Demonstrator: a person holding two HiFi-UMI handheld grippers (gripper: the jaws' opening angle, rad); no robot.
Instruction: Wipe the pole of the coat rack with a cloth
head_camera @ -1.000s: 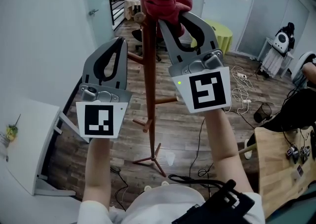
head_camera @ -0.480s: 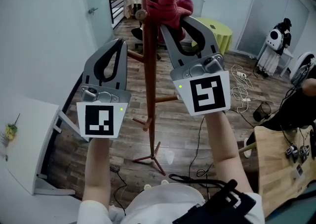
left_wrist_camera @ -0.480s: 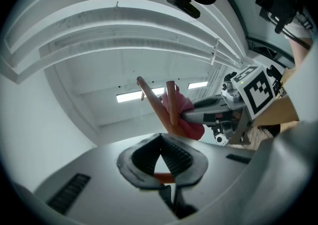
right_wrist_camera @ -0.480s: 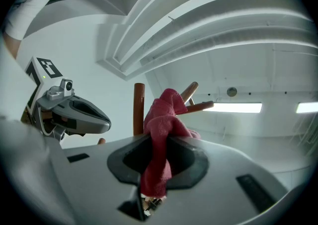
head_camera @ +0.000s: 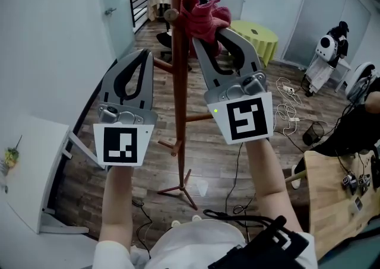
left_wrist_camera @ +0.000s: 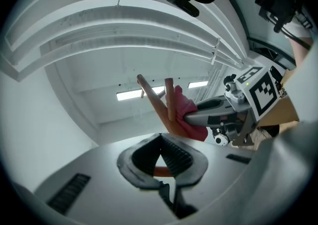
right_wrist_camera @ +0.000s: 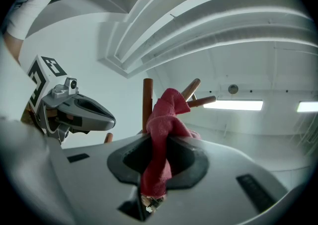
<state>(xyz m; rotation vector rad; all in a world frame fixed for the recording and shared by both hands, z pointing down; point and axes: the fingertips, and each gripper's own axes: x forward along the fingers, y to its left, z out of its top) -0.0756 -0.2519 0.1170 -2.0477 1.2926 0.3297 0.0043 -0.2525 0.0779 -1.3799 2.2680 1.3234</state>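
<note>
Got crumpled pink-red cloth [head_camera: 203, 13] pinched in right grey gripper [head_camera: 205, 27], up high against reddish-brown wooden coat-rack pole [head_camera: 179, 89] by the pegs [head_camera: 170, 17]; left grey gripper [head_camera: 141, 55] closed, empty, just beside. Looks light and floppy, so best grabbed at the bunched middle

The cloth [right_wrist_camera: 161, 119] is showing a soft, nubbly, matt pink-red weave. The coat rack's pole [head_camera: 178, 84] is looking like smooth reddish-brown wood, catching a faint sheen. The left gripper [left_wrist_camera: 161, 138] and right gripper [right_wrist_camera: 158, 138] are wearing matt grey plastic shells with ribbed black pads [left_wrist_camera: 177, 157]. The floor [head_camera: 142, 167] is showing wood-grain planks.
</note>
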